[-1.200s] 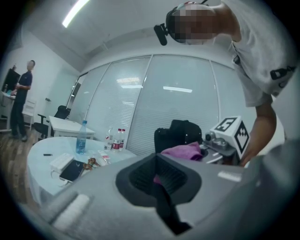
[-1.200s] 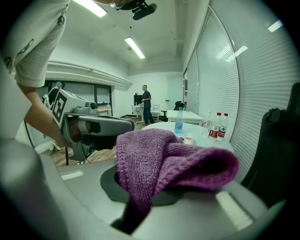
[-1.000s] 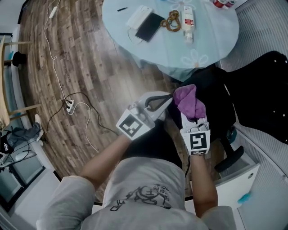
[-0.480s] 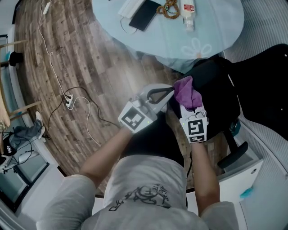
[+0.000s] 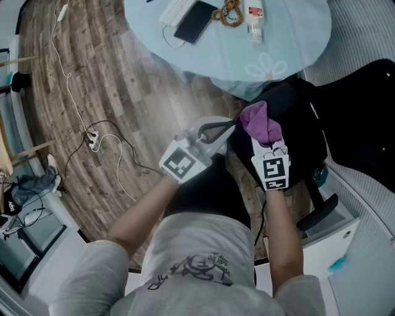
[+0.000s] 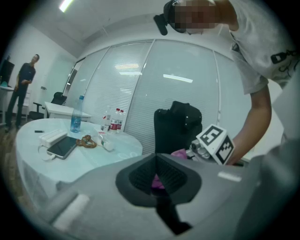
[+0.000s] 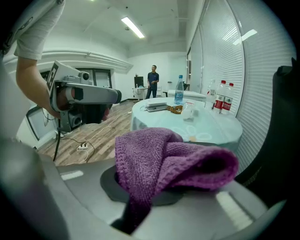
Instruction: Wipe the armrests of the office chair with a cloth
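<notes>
Head view looked steeply down on the person's two arms reaching forward over the black office chair [image 5: 303,154], which stood just beside the round glass table [image 5: 290,43]. The right gripper [image 5: 265,143] was clamped tight on the purple cloth [image 5: 259,122]. In the right gripper view the cloth bunched up out of the closed jaws and folded over to the right, hiding the fingertips. Held that way, the cloth sat over the left part of the chair's black bulk, just short of the table edge. It was well apart from the black armrest [image 5: 317,213] that showed at the lower right. Whether the cloth touched the chair could not be told.

The left gripper [image 5: 229,126] pointed towards the cloth from the left, its tip just beside it. The left gripper view showed its jaws brought together at the tips with nothing caught between them. Only a sliver of purple showed through the narrow gap lower down between the ribbed pads.

On the table lay a dark phone [image 5: 193,21], a string of brown beads [image 5: 228,12] and a small bottle [image 5: 253,13]. A white power strip [image 5: 94,141] with its cables lay on the wooden floor [image 5: 123,80] to the left
</notes>
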`<state>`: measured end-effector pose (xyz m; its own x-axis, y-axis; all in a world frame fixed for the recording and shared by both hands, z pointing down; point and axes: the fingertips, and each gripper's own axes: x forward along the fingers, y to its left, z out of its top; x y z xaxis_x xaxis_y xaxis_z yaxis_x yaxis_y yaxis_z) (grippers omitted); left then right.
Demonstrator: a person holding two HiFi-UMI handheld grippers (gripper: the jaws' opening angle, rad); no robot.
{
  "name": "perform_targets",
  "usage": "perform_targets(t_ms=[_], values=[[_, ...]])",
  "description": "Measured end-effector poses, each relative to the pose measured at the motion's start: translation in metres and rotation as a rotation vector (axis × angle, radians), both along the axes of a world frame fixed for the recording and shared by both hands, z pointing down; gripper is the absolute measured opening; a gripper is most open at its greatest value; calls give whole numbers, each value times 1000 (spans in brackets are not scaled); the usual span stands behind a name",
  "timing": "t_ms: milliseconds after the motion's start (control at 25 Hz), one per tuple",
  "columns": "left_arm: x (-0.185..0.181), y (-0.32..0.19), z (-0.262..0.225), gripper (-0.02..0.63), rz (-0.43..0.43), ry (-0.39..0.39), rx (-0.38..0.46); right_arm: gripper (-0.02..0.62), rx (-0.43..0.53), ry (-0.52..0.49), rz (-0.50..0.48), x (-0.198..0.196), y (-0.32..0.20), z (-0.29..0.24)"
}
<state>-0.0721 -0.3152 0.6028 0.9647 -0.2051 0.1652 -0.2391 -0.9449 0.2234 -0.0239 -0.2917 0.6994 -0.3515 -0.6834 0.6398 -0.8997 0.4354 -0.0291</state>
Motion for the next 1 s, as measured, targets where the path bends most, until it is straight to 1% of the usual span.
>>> perform_targets(t_ms=[320,440,600,720,800,1000], values=[[-4,5,-2,0,-1,-3,-9,37,-7,44,63,68,-25,4],[-9,6,1,1,-4,-9,-19,35,-13,51,68,88,-36,5],[-12,5,0,2,-6,-16,-12,37,-31,59,74,105,-44,8],[-13,6,0,1,4,-26,-8,35,-33,32,101,117,-50,9],[-13,5,-4,2,4,-17,-4,35,-36,11,117,124,-54,9],[-14,5,-10,0,-3,-1,4,34,-49,24,130,126,-55,9]])
